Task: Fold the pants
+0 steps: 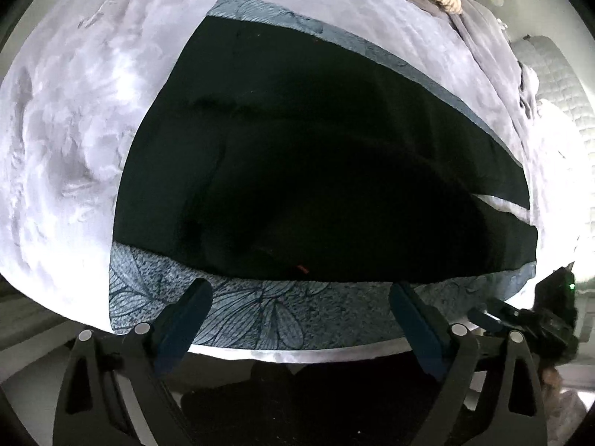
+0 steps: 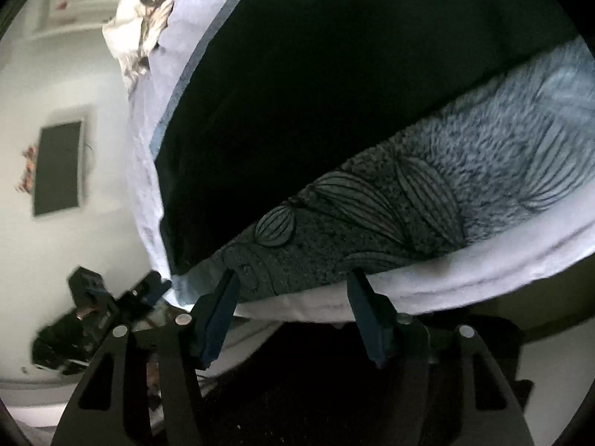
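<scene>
My left gripper [image 1: 299,291] has its two dark blue fingers spread wide, nothing between them, hovering over the near edge of the grey-blue towel with a dark leaf-vein print [image 1: 238,316]. The black pants [image 1: 316,171] lie flat on that towel, spread across most of it, two leg ends showing at the right with a thin gap between them. The towel sits on a pale lilac fuzzy bedspread [image 1: 70,141]. A rumpled grey blanket [image 1: 483,37] is bunched at the far right of the bed.

My right gripper [image 2: 292,278] is also spread apart and empty, fingertips just above the towel's near edge [image 2: 372,215]. The pants [image 2: 316,93] lie beyond it, not touched. A dark rectangular panel on the white wall [image 2: 57,169] shows at left. The other gripper [image 2: 148,290] is visible at lower left, blurred.
</scene>
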A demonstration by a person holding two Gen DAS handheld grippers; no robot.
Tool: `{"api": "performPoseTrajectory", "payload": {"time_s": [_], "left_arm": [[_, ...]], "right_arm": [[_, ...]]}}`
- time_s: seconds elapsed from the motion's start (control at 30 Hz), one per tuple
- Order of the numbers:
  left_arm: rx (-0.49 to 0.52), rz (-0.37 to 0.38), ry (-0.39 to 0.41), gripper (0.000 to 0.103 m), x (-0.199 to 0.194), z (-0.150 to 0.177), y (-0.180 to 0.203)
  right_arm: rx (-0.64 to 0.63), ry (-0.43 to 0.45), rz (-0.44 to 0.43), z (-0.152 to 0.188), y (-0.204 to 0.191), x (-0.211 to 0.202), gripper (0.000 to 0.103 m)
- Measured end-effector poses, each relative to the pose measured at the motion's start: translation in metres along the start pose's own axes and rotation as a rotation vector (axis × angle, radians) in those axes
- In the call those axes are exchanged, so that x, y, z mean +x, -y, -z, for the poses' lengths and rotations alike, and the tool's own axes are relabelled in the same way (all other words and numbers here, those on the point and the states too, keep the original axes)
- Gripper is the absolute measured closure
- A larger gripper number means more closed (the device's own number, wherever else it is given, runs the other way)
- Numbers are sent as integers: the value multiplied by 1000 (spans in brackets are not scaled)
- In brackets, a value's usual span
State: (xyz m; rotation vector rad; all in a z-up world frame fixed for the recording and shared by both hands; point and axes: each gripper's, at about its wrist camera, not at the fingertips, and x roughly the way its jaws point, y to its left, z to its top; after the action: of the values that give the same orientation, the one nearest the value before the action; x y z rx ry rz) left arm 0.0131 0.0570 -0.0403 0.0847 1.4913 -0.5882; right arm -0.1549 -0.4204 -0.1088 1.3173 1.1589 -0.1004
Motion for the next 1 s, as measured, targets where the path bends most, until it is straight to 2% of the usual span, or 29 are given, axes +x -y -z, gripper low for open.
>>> {"api": "performPoseTrajectory", "payload": {"time_s": [0.1,0.3,0.43,0.53,0.63,0.8,0.9,1.0], "left_arm": [[-23,9,-8,6,0,3,-8],[-42,26,-14,6,-3,10,-23],[-80,15,-22,6,-2,19,-33],[-116,14,0,6,-10,28,-44],[-138,11,12,6,-10,29,-47],[-132,17,-7,6,11,26,-37],[-123,37,-12,6,14,24,-30],[-115,58,-10,6,8,26,-34]], "right_arm": [[32,-34,-109,-1,2,21,38],[3,-111,-197,6,-11,61,38],[-29,-182,-199,7,-35,97,36],[-55,-200,-195,17,-46,104,36],[-54,-165,-118,21,-42,97,36],[-11,-79,-98,16,-28,77,35],[-8,-74,-121,15,-30,85,34],[-35,-106,-206,10,-48,109,34]]}}
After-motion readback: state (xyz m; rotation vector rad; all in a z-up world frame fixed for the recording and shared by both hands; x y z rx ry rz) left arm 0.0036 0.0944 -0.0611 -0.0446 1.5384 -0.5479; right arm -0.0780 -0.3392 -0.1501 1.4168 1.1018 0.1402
